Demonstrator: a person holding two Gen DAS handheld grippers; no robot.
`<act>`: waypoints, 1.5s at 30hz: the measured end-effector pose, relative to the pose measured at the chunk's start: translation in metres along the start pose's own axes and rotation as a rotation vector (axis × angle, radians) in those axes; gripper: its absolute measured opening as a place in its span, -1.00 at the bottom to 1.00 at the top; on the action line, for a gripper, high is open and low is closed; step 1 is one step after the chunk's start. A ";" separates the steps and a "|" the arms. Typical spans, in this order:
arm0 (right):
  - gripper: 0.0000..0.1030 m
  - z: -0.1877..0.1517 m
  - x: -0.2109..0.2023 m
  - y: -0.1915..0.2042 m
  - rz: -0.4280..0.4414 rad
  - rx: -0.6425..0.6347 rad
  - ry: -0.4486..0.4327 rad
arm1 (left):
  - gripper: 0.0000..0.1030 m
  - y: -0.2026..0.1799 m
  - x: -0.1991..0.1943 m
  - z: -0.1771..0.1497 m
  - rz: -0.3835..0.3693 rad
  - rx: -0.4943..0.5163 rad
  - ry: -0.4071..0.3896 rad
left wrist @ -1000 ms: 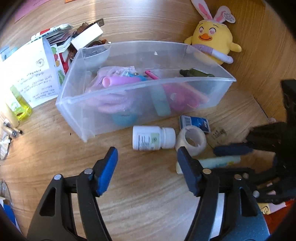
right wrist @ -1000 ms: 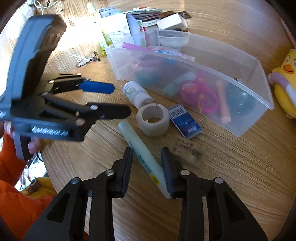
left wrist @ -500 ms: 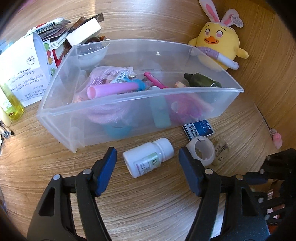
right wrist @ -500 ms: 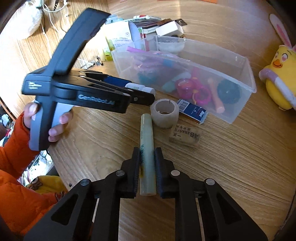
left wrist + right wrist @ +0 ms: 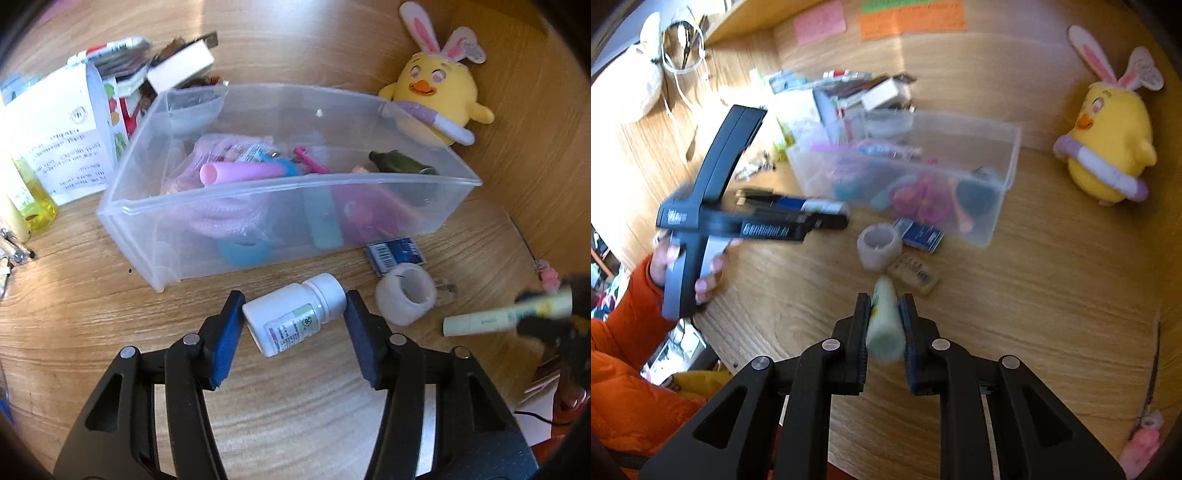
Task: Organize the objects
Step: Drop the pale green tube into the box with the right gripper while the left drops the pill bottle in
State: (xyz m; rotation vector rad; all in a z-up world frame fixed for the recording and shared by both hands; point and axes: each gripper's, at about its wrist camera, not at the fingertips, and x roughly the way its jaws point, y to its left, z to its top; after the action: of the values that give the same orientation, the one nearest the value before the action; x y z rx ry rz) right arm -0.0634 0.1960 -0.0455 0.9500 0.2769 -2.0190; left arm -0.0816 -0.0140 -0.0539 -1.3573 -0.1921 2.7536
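1. my left gripper (image 5: 294,325) is spread around the small white plastic pill bottle (image 5: 295,317), which lies on its side on the wooden desk (image 5: 295,417). one blue pad touches its base and the other sits right at the cap, but i can't tell whether i'm squeezing it yet.
2. my right gripper (image 5: 884,325) is clamped on the pale yellow-green tube (image 5: 884,321) and holds it lifted off the desk, its far end pointing toward the clear plastic bin (image 5: 162,206).
3. risk with the bottle: it lies skewed between my pads, so closing on base and cap could make it pivot or squirt out and roll. i'd square up first.
4. risk with the tube: it is round and smooth, held near one end, so i judge a quick swing could let it slip or droop.
5. just right of the bottle stands an off-white roll of tape (image 5: 405,295), close to my right-hand pad; a wide sweep could knock it.
6. beyond the roll lie a dark blue barcoded box (image 5: 395,253), which sits against the bin's front wall, and a tan eraser (image 5: 914,275).
7. the bin already holds a pink tube, pink netting, a teal piece and a dark green bottle, so space is tight. its front wall stands between both items and the inside, so i must lift over it.
8. a yellow plush chick with bunny ears (image 5: 436,99) sits behind the bin, well apart. papers and boxes crowd the bin's left end.
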 end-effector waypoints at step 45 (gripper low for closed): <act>-0.70 0.107 0.058 -0.050 -0.044 0.116 -0.093 | 0.07 -0.019 -0.007 0.062 -0.004 0.064 -0.132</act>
State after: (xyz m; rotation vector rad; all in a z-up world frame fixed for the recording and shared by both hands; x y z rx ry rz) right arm -0.1782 0.1360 -0.0215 0.9248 0.1313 -2.1318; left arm -0.1264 -0.0015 -0.0078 -1.1607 -0.1128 2.8212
